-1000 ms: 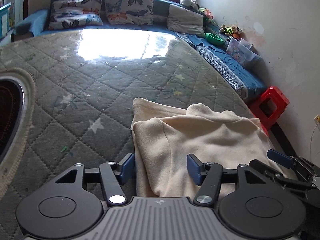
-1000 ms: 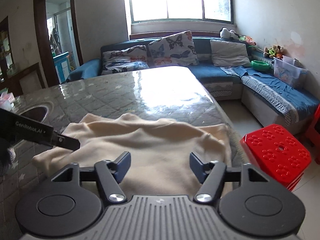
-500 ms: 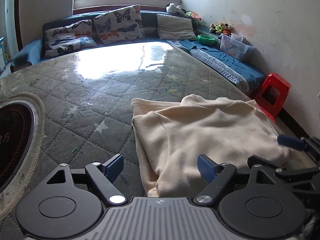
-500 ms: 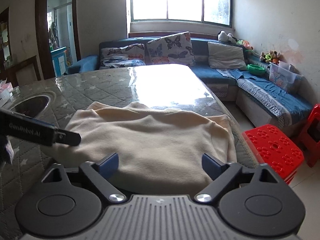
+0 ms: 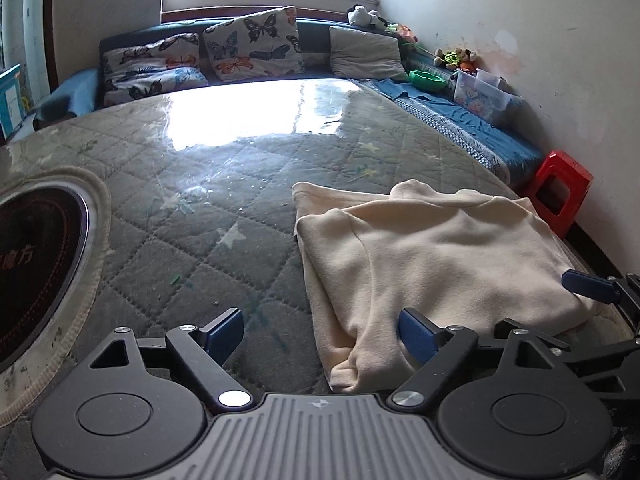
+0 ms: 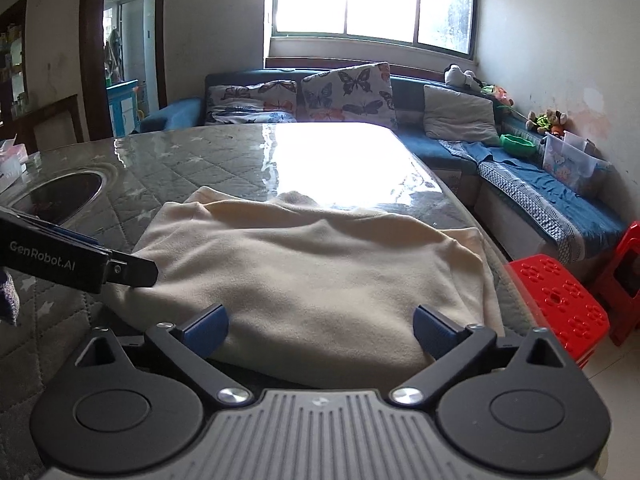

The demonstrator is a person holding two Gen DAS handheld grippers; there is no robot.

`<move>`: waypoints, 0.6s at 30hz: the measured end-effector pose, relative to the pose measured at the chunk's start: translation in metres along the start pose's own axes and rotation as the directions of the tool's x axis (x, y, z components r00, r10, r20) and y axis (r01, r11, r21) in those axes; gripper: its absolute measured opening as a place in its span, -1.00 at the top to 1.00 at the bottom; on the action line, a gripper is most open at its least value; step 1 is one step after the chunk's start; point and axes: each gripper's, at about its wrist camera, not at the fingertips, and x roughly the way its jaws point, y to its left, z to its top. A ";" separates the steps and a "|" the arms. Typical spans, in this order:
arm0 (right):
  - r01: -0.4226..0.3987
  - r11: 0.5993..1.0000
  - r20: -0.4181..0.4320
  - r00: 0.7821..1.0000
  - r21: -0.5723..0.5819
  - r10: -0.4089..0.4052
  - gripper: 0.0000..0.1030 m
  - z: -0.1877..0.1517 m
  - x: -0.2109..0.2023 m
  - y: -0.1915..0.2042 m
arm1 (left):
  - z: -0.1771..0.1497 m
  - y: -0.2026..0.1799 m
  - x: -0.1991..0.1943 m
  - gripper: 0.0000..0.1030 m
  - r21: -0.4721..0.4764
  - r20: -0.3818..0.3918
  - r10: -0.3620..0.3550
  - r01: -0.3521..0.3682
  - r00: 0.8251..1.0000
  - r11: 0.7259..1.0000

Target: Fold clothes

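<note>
Left wrist: left gripper [image 5: 320, 334] opening, unclamped | right gripper [image 6: 320, 326] opening over garment [image 6: 316, 276]

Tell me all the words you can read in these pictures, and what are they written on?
"GenRobot.AI": white letters on the side of the left gripper, seen in the right wrist view.
Red characters on the round black cooktop set in the table: cut off at the picture's edge, too unclear to read.
Cartoon print on the clear storage box on the sofa: pictures only, any writing is too small to read.
</note>
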 end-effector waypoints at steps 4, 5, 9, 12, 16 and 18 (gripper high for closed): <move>-0.015 1.000 0.027 1.000 -0.010 0.016 -0.96 0.013 -0.005 -0.002 | 0.001 0.005 0.002 -0.74 -0.012 -0.005 0.003 -0.003 1.000 1.000; -0.018 1.000 0.029 0.999 -0.016 0.018 -0.96 0.017 -0.004 -0.003 | 0.001 0.006 0.002 -0.74 -0.016 -0.006 0.002 -0.002 1.000 1.000; -0.045 0.999 -0.001 0.999 -0.014 0.045 -0.95 0.031 0.014 -0.008 | 0.000 0.007 0.001 -0.74 -0.018 -0.001 -0.003 0.003 1.000 1.000; -0.058 0.998 -0.023 0.998 0.017 0.058 -0.91 0.044 0.032 -0.017 | 0.000 0.007 0.001 -0.74 -0.019 -0.001 -0.006 0.006 1.000 1.000; -0.044 0.998 -0.049 0.998 0.053 0.047 -0.86 0.058 0.056 -0.025 | 0.000 0.009 0.002 -0.75 -0.023 -0.007 -0.011 0.011 1.000 1.000; -0.033 0.997 -0.066 0.997 0.067 0.038 -0.85 0.065 0.069 -0.027 | 0.000 0.010 0.002 -0.76 -0.022 -0.009 -0.012 0.012 1.000 1.000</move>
